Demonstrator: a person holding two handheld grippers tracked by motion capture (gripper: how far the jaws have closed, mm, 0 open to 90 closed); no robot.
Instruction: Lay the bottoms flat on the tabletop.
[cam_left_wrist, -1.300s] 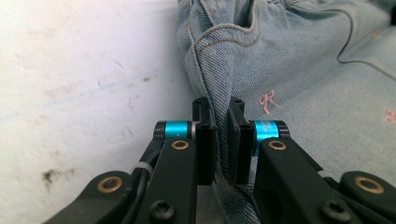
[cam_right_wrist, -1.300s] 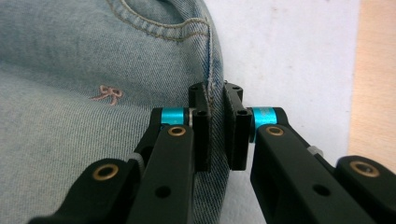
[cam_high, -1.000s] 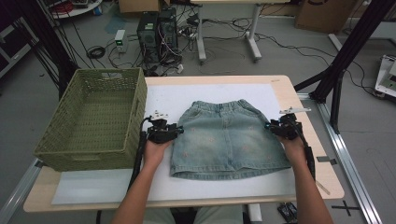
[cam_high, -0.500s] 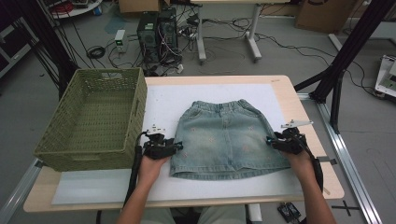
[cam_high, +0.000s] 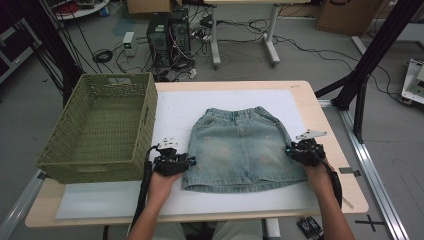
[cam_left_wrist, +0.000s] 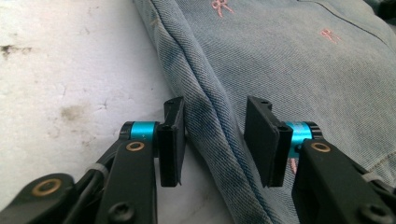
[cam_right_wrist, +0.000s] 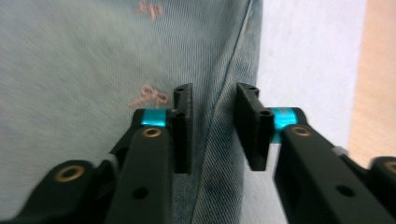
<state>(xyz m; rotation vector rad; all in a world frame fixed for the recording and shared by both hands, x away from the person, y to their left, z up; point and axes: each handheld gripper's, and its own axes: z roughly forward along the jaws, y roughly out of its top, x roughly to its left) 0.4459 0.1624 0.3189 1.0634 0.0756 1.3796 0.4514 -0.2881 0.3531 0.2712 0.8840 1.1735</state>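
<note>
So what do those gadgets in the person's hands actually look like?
Both are black. The left gripper trails a black cable; the right gripper carries a grey three-cornered plate. Each has two flat black pads on turquoise collars, with brass-coloured rivets. The forearms are bare.

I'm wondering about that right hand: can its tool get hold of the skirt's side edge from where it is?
Probably yes. The right tool already straddles the side seam of the denim skirt, its jaws having just been closing, a small gap left. Nothing lies between them but the cloth.
</note>
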